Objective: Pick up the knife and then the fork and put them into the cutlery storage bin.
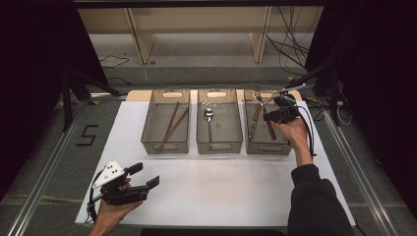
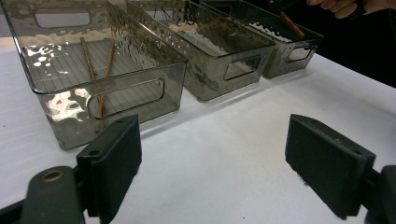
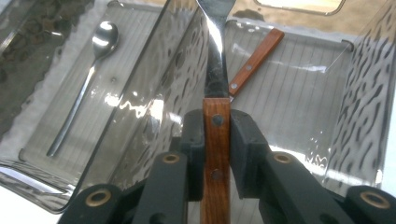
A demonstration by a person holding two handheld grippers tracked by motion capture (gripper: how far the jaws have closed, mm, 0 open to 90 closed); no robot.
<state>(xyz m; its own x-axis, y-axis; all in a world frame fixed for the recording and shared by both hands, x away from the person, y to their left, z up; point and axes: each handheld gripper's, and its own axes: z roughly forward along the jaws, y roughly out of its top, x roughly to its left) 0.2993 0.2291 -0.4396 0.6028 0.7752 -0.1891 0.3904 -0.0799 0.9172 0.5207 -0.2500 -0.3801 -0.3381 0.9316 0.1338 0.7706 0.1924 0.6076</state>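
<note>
From the high view, three clear bins stand in a row on the white worktop [image 1: 221, 182]. The right gripper [image 1: 275, 114] hangs over the right bin [image 1: 255, 142], grasping a wooden-handled fork [image 1: 270, 129]. The left gripper [image 1: 142, 178] rests near the worktop's front edge, well apart from the bins.

In the left gripper view, the jaws stand released with nothing between them; chopsticks [image 2: 95, 70] lie in the nearest bin [image 2: 116, 100].

In the right gripper view, the jaws clench the fork's handle [image 3: 215, 154], its metal neck reaching over the bin wall. A second wooden-handled utensil [image 3: 254, 60] lies inside, and a spoon [image 3: 88, 70] in the neighbouring bin [image 3: 28, 158].
</note>
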